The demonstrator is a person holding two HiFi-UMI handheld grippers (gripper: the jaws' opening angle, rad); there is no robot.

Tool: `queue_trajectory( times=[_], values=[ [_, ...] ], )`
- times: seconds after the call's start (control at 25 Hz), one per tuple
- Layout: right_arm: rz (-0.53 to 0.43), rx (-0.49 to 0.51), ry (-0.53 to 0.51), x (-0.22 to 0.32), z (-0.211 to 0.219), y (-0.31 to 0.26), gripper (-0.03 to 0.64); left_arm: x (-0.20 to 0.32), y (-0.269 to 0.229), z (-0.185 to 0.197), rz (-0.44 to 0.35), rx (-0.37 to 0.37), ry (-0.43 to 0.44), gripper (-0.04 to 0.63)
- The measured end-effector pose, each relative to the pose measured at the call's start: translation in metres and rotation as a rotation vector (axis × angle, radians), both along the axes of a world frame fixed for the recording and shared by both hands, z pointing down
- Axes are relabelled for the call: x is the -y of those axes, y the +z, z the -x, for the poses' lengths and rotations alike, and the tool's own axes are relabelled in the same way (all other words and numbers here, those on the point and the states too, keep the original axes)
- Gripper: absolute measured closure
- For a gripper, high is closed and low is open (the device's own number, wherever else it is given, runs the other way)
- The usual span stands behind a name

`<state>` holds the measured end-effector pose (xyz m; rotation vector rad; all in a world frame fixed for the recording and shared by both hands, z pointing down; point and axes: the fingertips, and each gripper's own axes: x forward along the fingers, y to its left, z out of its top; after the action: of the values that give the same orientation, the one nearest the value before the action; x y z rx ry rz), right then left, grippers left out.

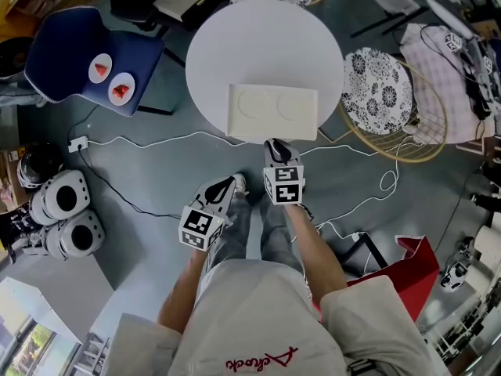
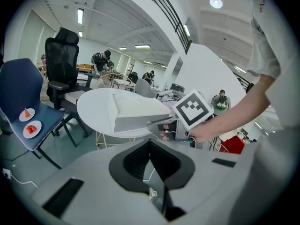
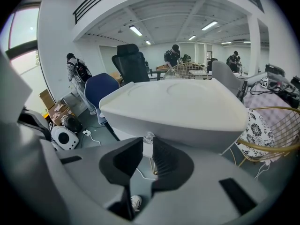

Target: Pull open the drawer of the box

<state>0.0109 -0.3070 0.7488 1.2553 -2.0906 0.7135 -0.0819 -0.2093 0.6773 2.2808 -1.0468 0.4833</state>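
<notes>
White box [image 1: 272,112] on round table [image 1: 211,45], long axis crosswise. Its clear knob [image 3: 148,138] sits between the narrowed jaws of the right gripper [image 3: 148,149], seemingly pinched; contact is hard to confirm. The left gripper [image 1: 227,185] hangs farther back, jaws pressed together. The pull would run toward the person.

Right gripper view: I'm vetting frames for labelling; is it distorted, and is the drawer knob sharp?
Right gripper view: strong fisheye, dark corners, the box bulging; the knob at the jaws is small but in focus. Head view: evenly lit, no glare.
</notes>
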Motion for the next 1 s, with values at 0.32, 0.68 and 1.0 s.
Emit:
queue_trajectory(
  times=[0.32, 0.68, 1.0],
  values=[
    [0.005, -0.003, 0.008, -0.011, 0.003, -0.001, 0.543, -0.001, -0.001, 0.000, -0.003, -0.008, 0.001, 0.583],
    [0.020, -0.006, 0.010, -0.035, 0.002, 0.000, 0.543, 0.000, -0.007, -0.005, -0.024, -0.016, 0.008, 0.583],
    [0.044, -0.012, 0.014, -0.063, 0.003, 0.000, 0.543, 0.003, -0.014, -0.010, -0.042, -0.019, 0.033, 0.583]
  ],
)
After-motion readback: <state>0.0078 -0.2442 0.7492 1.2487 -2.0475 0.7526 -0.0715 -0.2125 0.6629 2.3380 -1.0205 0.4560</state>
